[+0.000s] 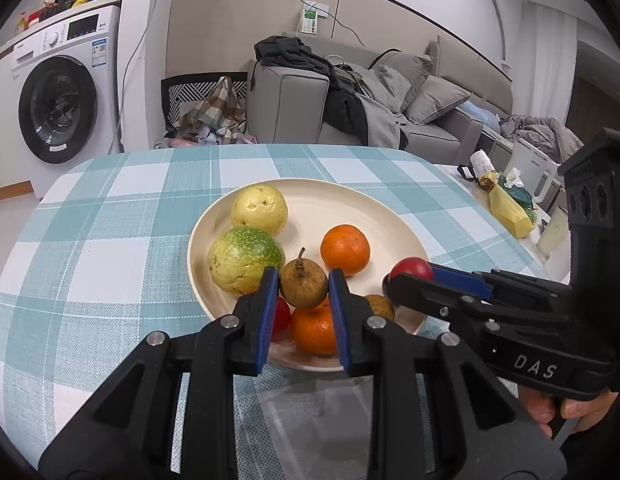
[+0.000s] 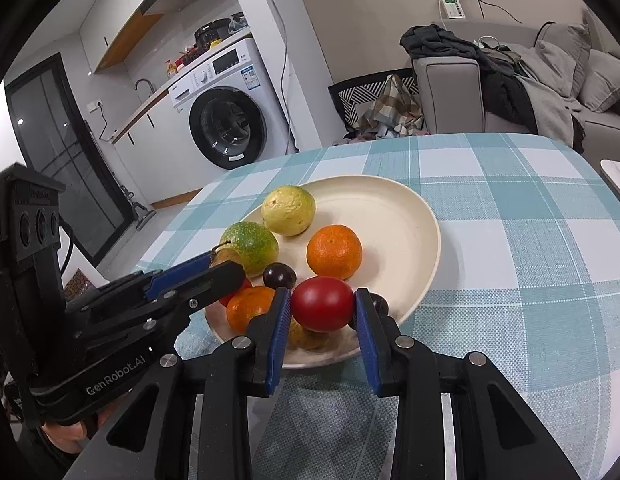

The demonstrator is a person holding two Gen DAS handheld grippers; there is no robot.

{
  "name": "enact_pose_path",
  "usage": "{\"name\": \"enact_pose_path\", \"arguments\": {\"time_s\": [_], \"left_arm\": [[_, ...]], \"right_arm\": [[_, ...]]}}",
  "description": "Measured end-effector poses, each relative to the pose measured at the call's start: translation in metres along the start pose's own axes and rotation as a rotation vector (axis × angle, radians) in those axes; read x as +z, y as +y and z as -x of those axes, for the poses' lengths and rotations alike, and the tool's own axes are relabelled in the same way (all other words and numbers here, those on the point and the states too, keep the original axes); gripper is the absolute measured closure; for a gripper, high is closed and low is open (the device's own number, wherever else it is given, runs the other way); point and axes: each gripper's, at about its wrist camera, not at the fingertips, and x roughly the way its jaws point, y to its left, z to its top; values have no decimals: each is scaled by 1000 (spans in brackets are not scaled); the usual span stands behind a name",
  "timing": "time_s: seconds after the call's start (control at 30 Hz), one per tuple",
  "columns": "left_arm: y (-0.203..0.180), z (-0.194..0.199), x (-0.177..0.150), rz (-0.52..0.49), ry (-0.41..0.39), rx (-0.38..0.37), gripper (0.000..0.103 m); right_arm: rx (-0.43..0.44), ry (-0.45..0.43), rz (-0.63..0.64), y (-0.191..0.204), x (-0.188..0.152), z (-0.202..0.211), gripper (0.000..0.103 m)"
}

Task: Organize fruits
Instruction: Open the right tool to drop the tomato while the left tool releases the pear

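Two grippers are mine, and each is closed narrow around one fruit over the cream plate (image 1: 390, 216). My left gripper (image 1: 303, 286) clamps a small brown pear (image 1: 303, 284) between its blue pads; the pear stands upright, stem pointing up and slightly away from me, its long axis close to vertical. It sits over the plate's near side, just in front of the green-speckled guava (image 1: 243, 260), with an orange (image 1: 314, 330) under it nearer the rim. My right gripper (image 2: 322, 308) pinches a red tomato (image 2: 322, 309) at its two sides; the tomato is wider than tall, its long axis running from pad to pad. It is at the plate's near rim, in front of the second orange (image 2: 334, 252) and just beside a dark purple fruit (image 2: 279, 275). A pale yellow guava (image 2: 287, 210) rests toward the plate's far side. The plate stands on the teal checked tablecloth (image 2: 530, 240).
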Motion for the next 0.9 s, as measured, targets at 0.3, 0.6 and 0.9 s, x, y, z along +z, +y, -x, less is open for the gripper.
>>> {"name": "enact_pose_path", "arguments": {"time_s": [0.3, 0.6, 0.9], "left_arm": [[-2, -2, -1, -20, 5, 4, 80], [-4, 2, 0, -22, -12, 3, 80], [2, 12, -4, -3, -28, 22, 58]], "right_arm": [[-3, -2, -19, -1, 3, -5, 70], [-10, -33, 7, 5, 1, 1, 56], [-37, -81, 44, 8, 0, 11, 30]]}}
